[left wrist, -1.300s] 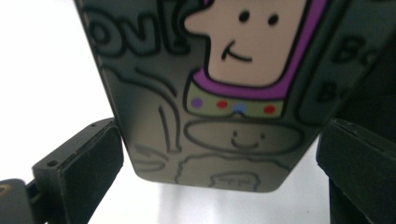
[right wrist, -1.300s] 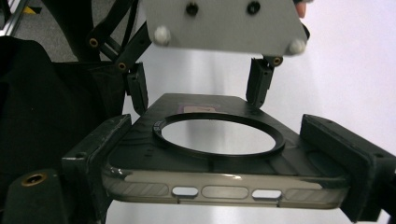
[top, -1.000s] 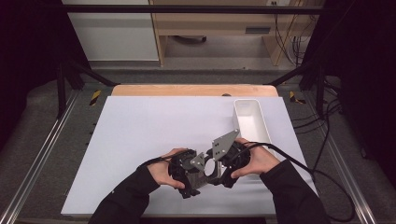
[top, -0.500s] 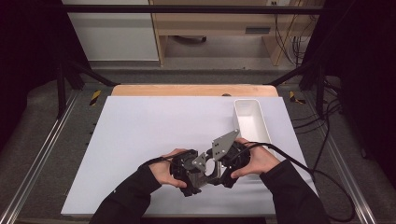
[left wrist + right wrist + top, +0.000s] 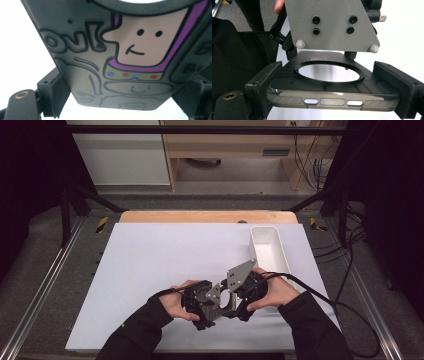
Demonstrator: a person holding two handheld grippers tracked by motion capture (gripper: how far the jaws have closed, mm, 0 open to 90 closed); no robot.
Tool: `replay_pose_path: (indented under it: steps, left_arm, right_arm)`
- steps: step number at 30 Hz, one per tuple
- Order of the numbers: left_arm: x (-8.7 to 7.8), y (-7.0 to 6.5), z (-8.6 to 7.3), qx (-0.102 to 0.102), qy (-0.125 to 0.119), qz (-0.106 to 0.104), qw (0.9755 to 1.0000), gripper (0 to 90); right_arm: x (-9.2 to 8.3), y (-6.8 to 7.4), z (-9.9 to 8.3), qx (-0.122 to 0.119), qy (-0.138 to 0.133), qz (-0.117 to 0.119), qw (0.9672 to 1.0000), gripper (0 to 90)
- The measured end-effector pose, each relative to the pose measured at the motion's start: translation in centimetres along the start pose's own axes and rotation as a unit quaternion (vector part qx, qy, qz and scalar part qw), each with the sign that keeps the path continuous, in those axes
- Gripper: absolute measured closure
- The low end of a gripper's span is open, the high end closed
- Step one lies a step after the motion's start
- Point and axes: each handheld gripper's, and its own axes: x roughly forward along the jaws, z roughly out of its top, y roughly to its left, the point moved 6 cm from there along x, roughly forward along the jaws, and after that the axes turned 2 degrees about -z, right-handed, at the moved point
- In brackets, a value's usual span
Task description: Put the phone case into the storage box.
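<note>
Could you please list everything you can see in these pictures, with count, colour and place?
translucent grey phone case with a black ring and cartoon print: one, grey with purple drawing, held between both grippers over the table's near edge
long white plastic bin: one, white, right side of the table
white table sheet: one, white, covering the tabletop
wooden tabletop edge: one, light wood, far side
left gripper: one, black, jaws have just been closing, at the case's sides
right gripper: one, black with grey plate, clamped on the case
hands in black sleeves: two, bottom of the high view
</note>
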Motion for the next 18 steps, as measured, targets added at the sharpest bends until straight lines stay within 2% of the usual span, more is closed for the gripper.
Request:
replay_pose_path:
  steps: [6,10,14,18]
  left_arm:
    - [-0.3,0.1,0.1,0.0,-0.012,0.008,0.9999,11.6]
    - [-0.5,0.1,0.1,-0.002,-0.018,0.01,0.9998,11.6]
    - [-0.8,0.3,0.1,-0.004,-0.029,0.014,0.9995,11.6]
    - [-1.0,0.3,-0.1,-0.004,-0.035,0.016,0.9992,11.6]
  right_arm:
    - [-0.2,-0.1,0.2,0.003,-0.016,-0.007,0.9998,11.0]
    - [-0.5,-0.1,0.5,0.0,-0.032,-0.017,0.9993,5.8]
    - [-0.8,-0.2,0.6,0.012,-0.043,-0.03,0.9985,3.2]
    - [-1.4,-0.1,1.0,0.018,-0.072,-0.041,0.9964,3.2]
